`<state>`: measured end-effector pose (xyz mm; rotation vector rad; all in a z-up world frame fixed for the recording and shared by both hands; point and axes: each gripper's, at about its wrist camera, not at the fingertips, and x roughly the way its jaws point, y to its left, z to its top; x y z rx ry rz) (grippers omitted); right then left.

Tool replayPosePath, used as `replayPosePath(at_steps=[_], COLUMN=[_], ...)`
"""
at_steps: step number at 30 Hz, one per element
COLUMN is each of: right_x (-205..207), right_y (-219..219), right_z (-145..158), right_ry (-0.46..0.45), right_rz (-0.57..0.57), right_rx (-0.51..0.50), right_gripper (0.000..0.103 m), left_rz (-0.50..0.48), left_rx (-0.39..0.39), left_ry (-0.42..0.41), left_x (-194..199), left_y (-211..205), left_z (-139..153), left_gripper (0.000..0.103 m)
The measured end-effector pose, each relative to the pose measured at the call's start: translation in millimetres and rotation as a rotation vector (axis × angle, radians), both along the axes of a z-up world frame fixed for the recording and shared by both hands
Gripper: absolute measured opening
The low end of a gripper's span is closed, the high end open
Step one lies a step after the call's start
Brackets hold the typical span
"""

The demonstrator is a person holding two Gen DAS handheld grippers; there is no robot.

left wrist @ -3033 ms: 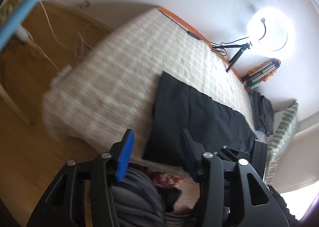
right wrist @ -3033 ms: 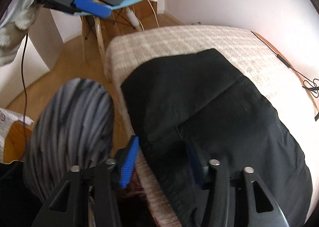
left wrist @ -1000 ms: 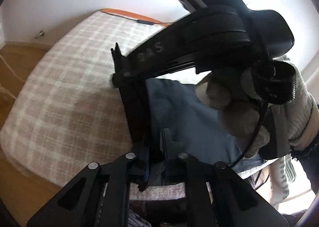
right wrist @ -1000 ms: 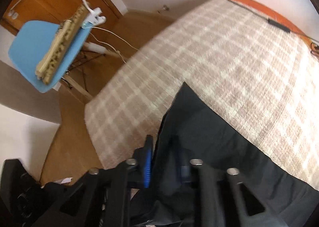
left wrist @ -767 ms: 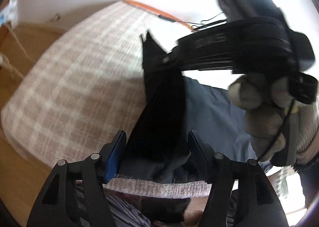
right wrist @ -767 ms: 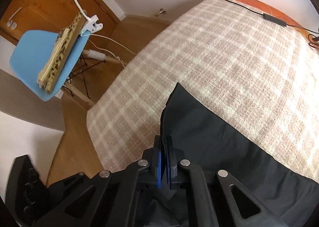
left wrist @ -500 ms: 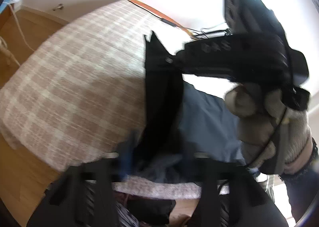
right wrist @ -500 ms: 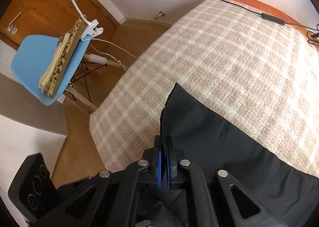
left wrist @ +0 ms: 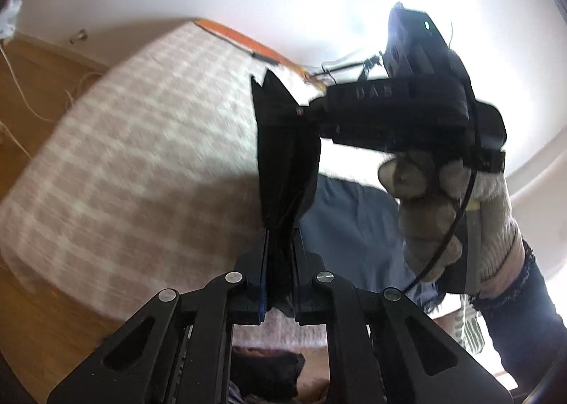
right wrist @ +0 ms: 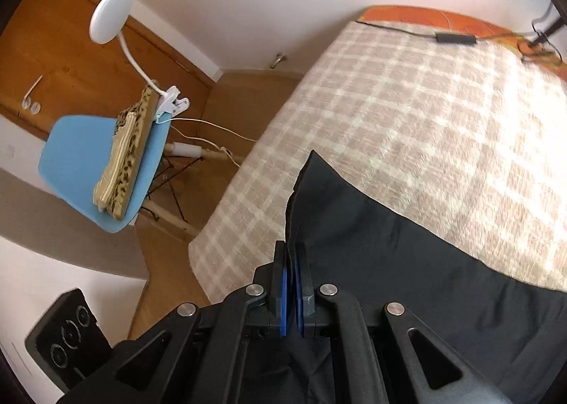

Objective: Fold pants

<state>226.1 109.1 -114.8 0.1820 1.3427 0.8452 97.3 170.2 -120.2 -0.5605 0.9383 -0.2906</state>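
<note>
Black pants (right wrist: pixel 407 258) lie on a bed with a beige checked cover (right wrist: pixel 425 113). My right gripper (right wrist: pixel 293 283) is shut on a corner of the pants and holds it lifted above the bed. My left gripper (left wrist: pixel 280 262) is shut on another part of the same raised edge (left wrist: pixel 283 141). In the left wrist view the right gripper (left wrist: pixel 312 113) shows just above and ahead, held in a gloved hand (left wrist: pixel 436 212). The fabric hangs taut between the two grippers. The rest of the pants (left wrist: pixel 351 226) stays flat on the bed.
A blue chair (right wrist: pixel 88 163) with folded leopard-print fabric and a clip-on white lamp (right wrist: pixel 110 21) stands on the wooden floor left of the bed. A black cable (right wrist: pixel 453 37) runs along the far edge of the bed by the wall.
My left gripper opened, then closed on the pants edge below the right gripper. Both grippers have lifted the edge higher off the bed.
</note>
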Motion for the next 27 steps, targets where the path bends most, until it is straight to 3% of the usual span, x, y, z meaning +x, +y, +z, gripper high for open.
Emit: replayPosePath(at_steps=[6,12,21,27], right_x=[-4.7,-8.4,-16.9,-35.5], right_y=[-15.8,-61.6,-174.6,-270.0], right_z=[10.3,39.6,69.3,52.3], right_ry=[-0.018,-0.069,-0.143,-0.133], right_rz=[-0.007,-0.046,-0.186,-0.324], right_rx=[0.03,0.063,0.081,0.048], right_gripper=[0.001,0.001,0.001,0.001], left_rz=[-0.081,-0.16,-0.347,-0.483], left_rx=[0.013,0.0,-0.025,-0.031], left_ry=[-0.06,-0.105,-0.139,-0.087], left_x=[-2.7,3.2,29.6,47.9], left_y=[-36.0,-69.1,-145.3,-220.1], left_z=[15.7,24.8,36.9,9.9], left_gripper=[0.008,0.008,0.008,0.008])
